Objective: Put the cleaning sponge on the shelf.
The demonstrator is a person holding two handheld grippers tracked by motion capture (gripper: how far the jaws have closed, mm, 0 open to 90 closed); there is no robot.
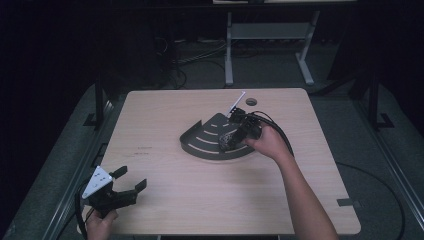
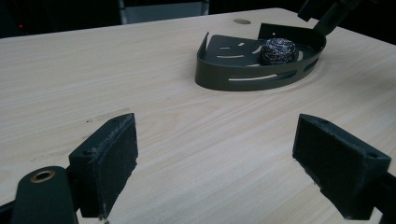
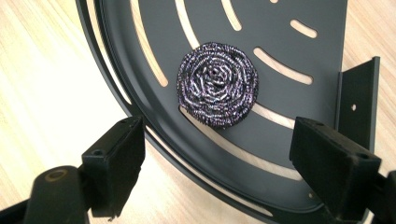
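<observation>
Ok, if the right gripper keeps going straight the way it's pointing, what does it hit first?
Most likely the steel scouring ball lying in the dark slotted tray. The right gripper is open above it, the ball roughly centred ahead of its fingers; exact depth is unclear.

One scourer sits in one slotted tray. Two tools are out: left tool, right tool. One worktop.

The left tool gapes over bare table, scourer in tray beyond.

Shiny coiled metal wire scourer, purple-tinted; matt dark slotted sheet-metal tray; pale smooth wood-grain table; rough black foam-like pads on gripper fingers.
</observation>
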